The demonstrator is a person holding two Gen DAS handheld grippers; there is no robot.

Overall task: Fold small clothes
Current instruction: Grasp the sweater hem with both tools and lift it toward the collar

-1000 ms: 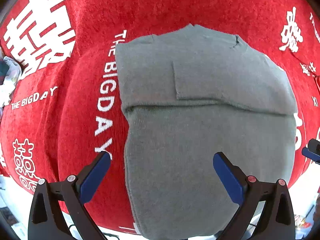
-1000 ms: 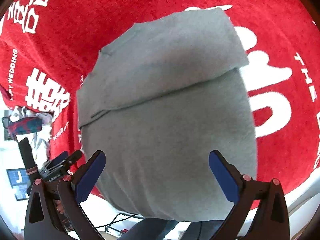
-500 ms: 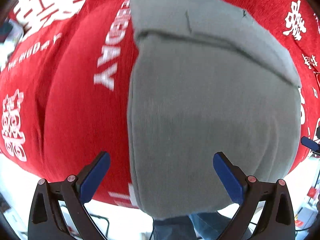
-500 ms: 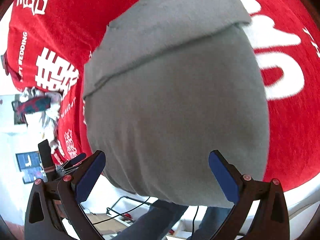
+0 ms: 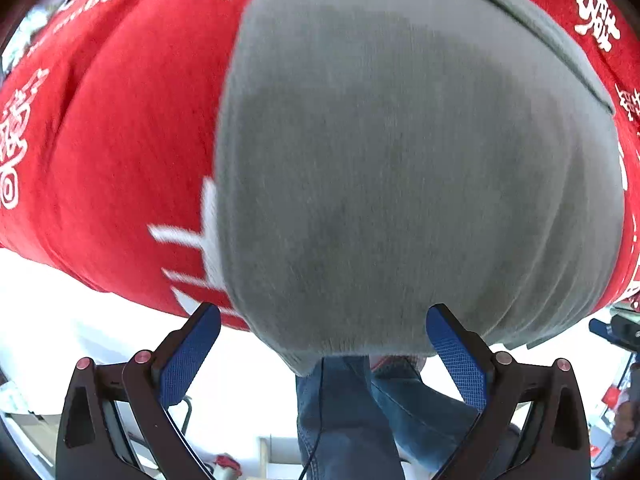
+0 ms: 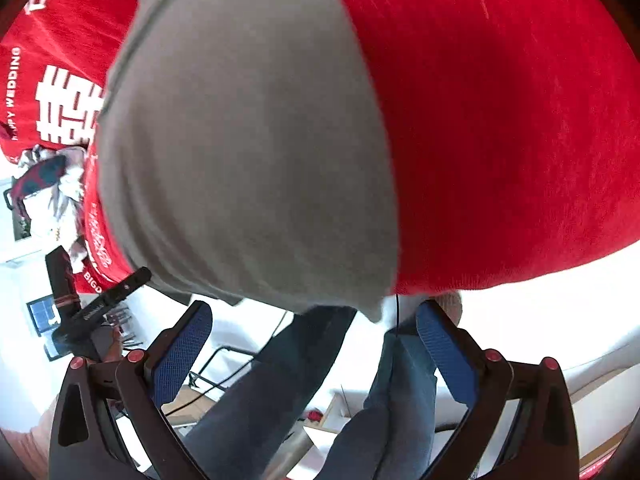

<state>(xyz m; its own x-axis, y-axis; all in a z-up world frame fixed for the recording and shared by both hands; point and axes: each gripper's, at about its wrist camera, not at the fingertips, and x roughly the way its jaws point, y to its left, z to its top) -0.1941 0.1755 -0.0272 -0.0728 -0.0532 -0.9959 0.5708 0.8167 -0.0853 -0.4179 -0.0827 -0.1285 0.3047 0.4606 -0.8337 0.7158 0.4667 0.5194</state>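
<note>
Grey knit garment (image 5: pixel 400 168): flat on red printed cloth (image 5: pixel 120 128), hem overhanging the counter edge, likely for pickup. Left gripper (image 5: pixel 322 354), right gripper (image 6: pixel 312 346): spread wide, empty.

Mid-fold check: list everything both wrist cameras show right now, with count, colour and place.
garment: one, grey, partly folded, near edge hanging over the table's front
tablecloth: one, red with white lettering, beneath the garment
clothes pile: one, mixed colours, far left in the right view
legs in jeans: blue, below the table edge
left tongs: blue pads, open, at the near hem
right tongs: blue pads, open, at the near hem
</note>
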